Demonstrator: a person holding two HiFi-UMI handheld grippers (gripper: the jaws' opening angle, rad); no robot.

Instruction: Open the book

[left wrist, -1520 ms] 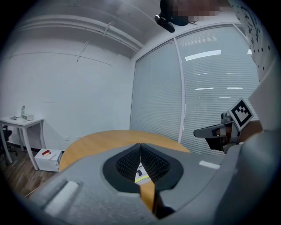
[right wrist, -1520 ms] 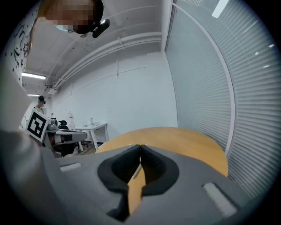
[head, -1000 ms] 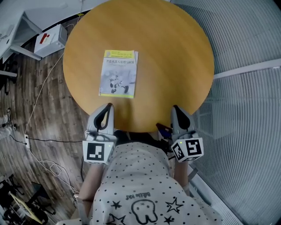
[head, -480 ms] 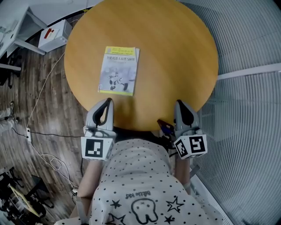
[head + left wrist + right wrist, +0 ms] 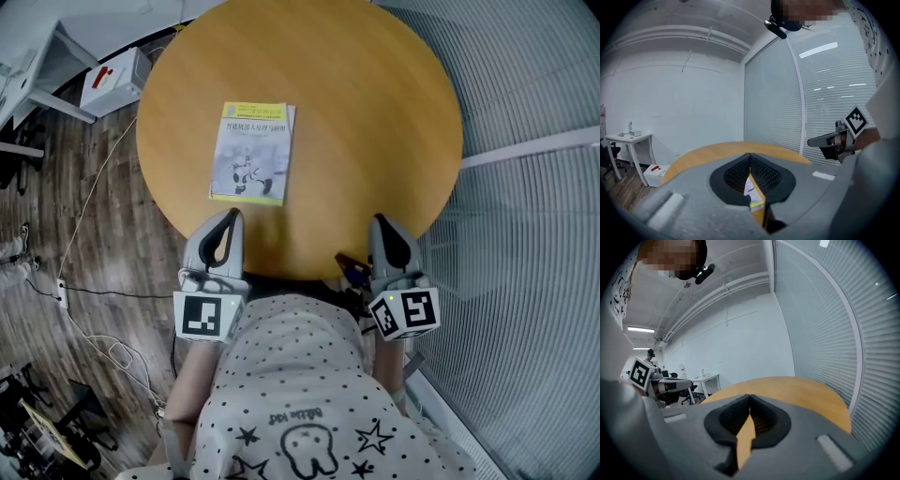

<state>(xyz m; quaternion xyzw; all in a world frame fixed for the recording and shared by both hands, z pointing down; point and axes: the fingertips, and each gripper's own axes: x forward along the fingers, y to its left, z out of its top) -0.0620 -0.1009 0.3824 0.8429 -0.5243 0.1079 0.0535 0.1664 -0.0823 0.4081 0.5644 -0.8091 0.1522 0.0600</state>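
book (image 5: 250,153) is lying flat and closed, cover up, on the round wooden counter (image 5: 375,122). it's on the left half, a bit in from the near edge. left gripper (image 5: 230,217) sits at the counter's near rim, just short of the book's bottom edge and not touching it, jaws clenched together with nothing in them. right gripper (image 5: 379,221) is at the near rim too, well apart from the book, jaws also pressed tight and empty. there's a white box (image 5: 117,80) on the wood floor (image 5: 56,216) off past the counter's far left side.
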